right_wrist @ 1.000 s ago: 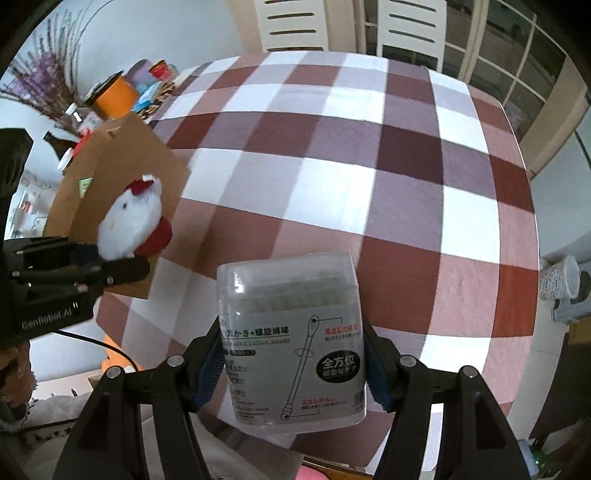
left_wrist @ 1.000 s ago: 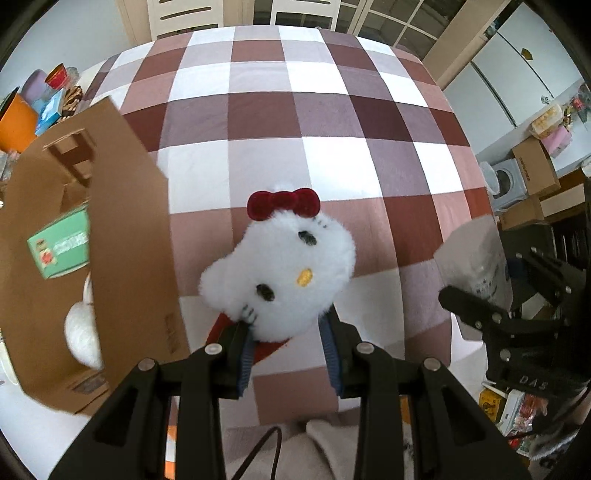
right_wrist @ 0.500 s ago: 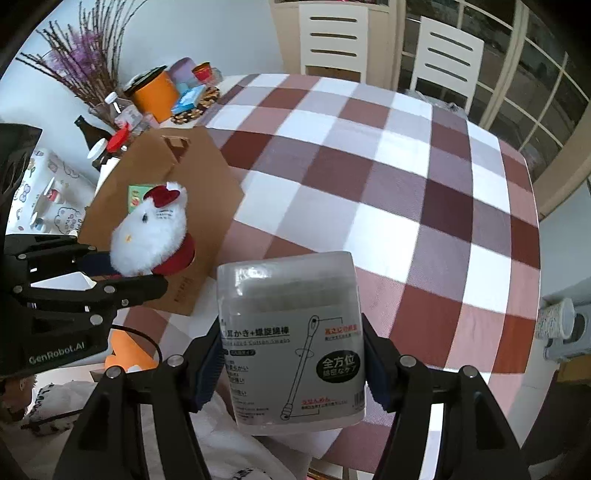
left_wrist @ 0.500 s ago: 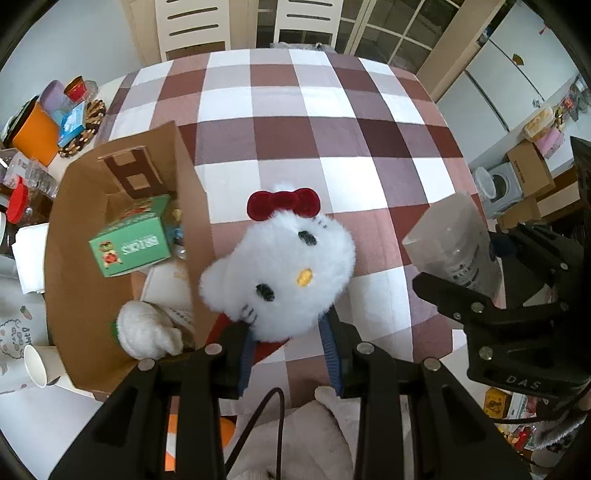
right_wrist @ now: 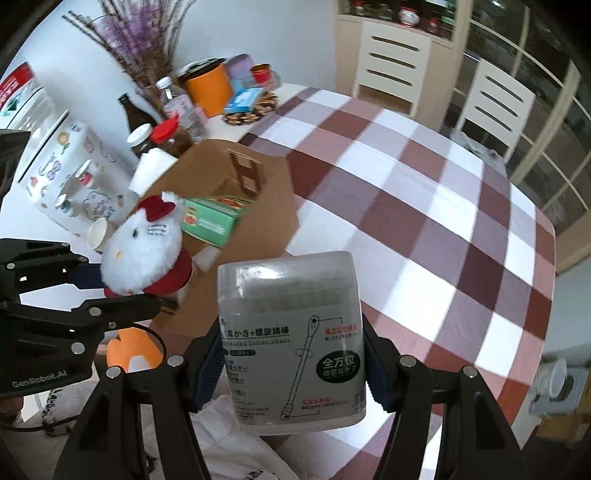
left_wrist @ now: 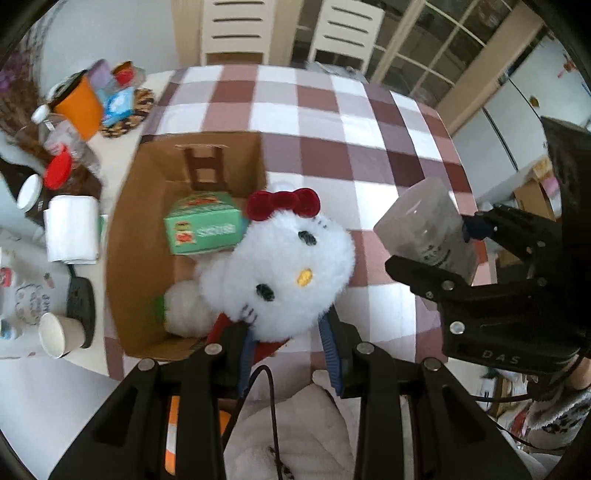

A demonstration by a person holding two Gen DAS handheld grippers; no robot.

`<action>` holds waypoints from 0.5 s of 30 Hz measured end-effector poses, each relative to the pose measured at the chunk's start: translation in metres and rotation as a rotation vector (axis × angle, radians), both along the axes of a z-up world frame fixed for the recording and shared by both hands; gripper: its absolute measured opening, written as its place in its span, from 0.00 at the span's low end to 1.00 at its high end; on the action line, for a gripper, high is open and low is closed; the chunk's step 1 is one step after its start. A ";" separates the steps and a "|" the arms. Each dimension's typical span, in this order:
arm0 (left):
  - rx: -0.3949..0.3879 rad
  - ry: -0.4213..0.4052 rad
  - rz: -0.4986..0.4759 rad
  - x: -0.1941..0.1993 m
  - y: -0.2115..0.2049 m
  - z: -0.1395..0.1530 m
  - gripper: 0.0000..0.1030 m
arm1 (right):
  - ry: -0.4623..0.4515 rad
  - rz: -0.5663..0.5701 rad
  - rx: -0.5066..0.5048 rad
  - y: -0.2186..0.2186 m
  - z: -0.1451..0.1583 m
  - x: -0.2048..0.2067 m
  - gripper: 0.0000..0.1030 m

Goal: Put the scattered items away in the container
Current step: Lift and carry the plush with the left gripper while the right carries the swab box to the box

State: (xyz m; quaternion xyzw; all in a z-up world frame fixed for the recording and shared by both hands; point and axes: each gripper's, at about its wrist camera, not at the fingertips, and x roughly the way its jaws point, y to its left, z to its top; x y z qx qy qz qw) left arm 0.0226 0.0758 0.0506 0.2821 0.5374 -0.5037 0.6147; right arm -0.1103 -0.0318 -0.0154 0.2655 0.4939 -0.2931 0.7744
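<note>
My left gripper (left_wrist: 288,347) is shut on a white Hello Kitty plush (left_wrist: 284,269) with a red bow, held above the near right edge of an open cardboard box (left_wrist: 125,229). The box holds a green carton (left_wrist: 203,229) and a white fluffy item (left_wrist: 184,310). My right gripper (right_wrist: 291,373) is shut on a clear cotton swab box (right_wrist: 295,339), held in the air above the table's near edge, right of the cardboard box (right_wrist: 266,206). The plush (right_wrist: 144,247) and the left gripper (right_wrist: 92,291) also show in the right wrist view; the swab box (left_wrist: 428,232) shows in the left wrist view.
A checked tablecloth (left_wrist: 332,122) covers the table. Left of the box stand an orange canister (left_wrist: 79,105), bottles, a paper towel roll (left_wrist: 70,229) and a paper cup (left_wrist: 59,334). Two white chairs (left_wrist: 236,29) stand behind the table.
Both grippers have risen and swung left with their loads. The cardboard box's inside has come into full view under the plush.
</note>
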 end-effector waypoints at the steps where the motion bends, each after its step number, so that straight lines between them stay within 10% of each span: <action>1: -0.007 0.001 0.016 0.005 0.003 0.003 0.32 | -0.003 0.013 0.000 0.000 0.002 0.006 0.64; 15: -0.020 0.014 0.181 0.072 0.048 0.008 0.33 | 0.001 0.133 -0.015 0.002 0.009 0.069 0.64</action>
